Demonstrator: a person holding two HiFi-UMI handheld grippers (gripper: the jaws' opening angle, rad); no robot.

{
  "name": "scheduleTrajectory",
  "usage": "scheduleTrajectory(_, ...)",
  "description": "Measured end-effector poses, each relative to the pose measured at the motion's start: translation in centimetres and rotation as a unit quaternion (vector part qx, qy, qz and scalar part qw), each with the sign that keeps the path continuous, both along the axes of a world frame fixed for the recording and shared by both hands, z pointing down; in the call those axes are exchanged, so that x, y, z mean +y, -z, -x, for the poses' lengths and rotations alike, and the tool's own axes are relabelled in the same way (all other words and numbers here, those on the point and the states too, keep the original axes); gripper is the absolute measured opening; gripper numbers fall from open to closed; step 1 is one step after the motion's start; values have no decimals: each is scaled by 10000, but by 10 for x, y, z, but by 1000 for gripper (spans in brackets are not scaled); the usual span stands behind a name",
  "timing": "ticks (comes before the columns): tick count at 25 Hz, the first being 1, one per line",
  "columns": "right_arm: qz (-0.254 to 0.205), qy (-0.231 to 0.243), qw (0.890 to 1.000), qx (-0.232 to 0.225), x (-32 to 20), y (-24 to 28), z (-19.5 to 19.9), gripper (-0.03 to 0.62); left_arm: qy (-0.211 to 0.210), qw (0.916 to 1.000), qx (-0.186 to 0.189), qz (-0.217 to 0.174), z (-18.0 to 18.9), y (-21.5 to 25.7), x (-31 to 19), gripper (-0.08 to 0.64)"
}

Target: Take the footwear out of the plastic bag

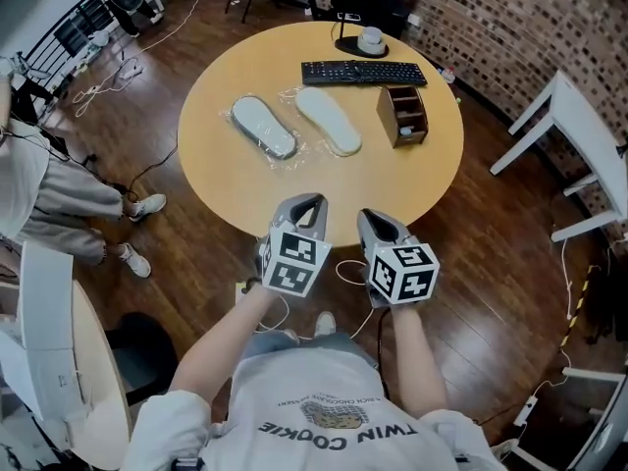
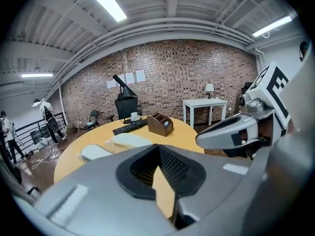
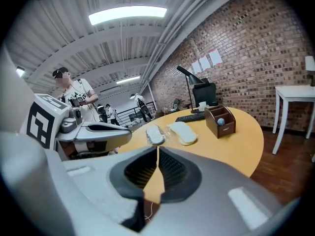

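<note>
Both the left tongs (image 1: 310, 204) and right tongs (image 1: 370, 218) are closed on nothing off the tabletop's (image 1: 422, 180) near edge, well apart from the pale slippers (image 1: 263, 126) in their clear plastic bag (image 1: 290, 155) mid-table, where a one-handed pull would likely drag bag and all.

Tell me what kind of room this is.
Probably a loft-style office or lab workspace: a red brick wall, a black computer keyboard on a round tan wooden table, and a black office chair behind it.
</note>
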State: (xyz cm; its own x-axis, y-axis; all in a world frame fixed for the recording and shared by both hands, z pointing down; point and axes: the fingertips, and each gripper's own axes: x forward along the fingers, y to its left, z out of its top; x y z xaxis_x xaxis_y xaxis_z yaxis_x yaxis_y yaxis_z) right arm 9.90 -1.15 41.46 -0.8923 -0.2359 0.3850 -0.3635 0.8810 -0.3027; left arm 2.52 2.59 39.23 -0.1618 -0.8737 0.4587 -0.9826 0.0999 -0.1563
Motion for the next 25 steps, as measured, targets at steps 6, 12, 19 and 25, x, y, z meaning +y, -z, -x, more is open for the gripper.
scheduleTrajectory(6,-183,40,9998,-117,49,19,-6,3,84,9997,134,-212,-18,14,46,6)
scheduleTrajectory(12,-375,-8,9991,-177,115,30,-11,3,9,9991,294,-302,-38,16,104,6)
scheduleTrajectory(19,-492,-94,9987,-90,188,30,-36,3,78,9981,508,-354,-61,11,176,6)
scheduleTrajectory(25,-585,-118,9982,-4,241,28,-55,3,146,9962,757,-417,-82,8,227,6)
